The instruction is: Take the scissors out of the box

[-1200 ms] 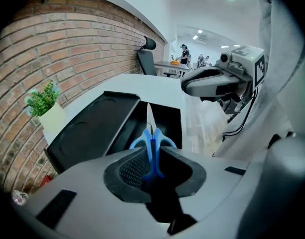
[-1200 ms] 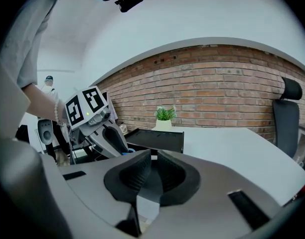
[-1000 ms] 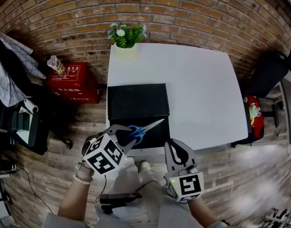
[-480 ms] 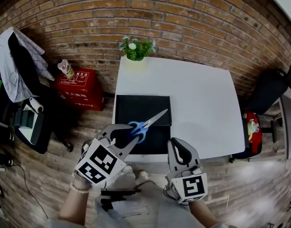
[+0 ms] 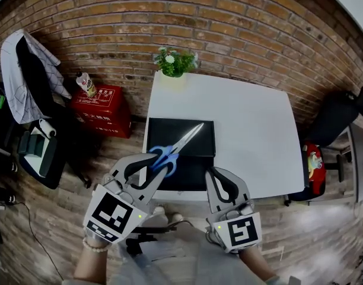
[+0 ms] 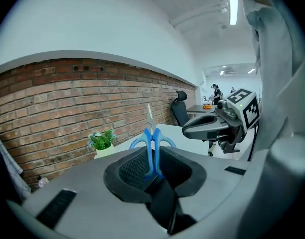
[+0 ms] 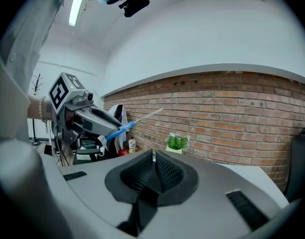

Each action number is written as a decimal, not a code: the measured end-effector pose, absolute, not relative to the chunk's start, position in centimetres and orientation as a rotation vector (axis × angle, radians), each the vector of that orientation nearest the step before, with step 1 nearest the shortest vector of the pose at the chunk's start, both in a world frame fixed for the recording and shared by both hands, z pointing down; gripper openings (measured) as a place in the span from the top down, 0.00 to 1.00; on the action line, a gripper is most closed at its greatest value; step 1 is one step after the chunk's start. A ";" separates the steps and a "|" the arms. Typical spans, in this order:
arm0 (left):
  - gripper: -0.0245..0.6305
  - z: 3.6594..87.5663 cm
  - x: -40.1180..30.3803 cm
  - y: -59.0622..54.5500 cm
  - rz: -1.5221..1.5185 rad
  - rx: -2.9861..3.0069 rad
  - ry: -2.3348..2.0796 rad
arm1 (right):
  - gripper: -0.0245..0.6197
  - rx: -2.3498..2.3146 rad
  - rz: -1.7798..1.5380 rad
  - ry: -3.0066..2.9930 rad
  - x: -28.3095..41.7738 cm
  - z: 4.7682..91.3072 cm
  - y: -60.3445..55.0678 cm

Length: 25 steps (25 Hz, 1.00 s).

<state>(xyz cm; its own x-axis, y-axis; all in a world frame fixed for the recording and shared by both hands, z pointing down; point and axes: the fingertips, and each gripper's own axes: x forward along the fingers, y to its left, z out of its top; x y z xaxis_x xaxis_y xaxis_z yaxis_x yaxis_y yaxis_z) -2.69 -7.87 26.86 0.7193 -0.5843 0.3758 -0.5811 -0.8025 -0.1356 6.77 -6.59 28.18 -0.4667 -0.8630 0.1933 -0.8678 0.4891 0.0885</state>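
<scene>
Noted held above black box (image 5: 196, 166) on white table (image 5: 252, 129): scissors (image 5: 177, 146), pinched at the blue handles between jaws of left gripper (image 5: 155, 165), blades pointing up and away. Box interior dark; contents not discernible. Right gripper (image 5: 215, 174) just beside the left, jaws pressed together, nothing between. Potted plant (image 5: 174, 63) at table's far edge.

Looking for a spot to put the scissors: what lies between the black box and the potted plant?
Nothing: the head view shows only bare white table between the black box and the potted plant.
</scene>
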 end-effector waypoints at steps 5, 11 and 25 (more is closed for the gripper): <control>0.82 25.5 -4.3 -7.7 -0.564 -2.870 1.097 | 0.88 1.467 0.077 -2.521 6.4 27.8 -6.6; 0.82 24.7 -5.5 -6.9 -0.495 -2.872 1.136 | 0.88 1.446 0.070 -2.536 5.8 27.4 -6.8; 0.82 24.9 -6.7 -6.0 -0.482 -2.880 1.186 | 0.88 1.423 0.067 -2.545 5.4 27.4 -7.3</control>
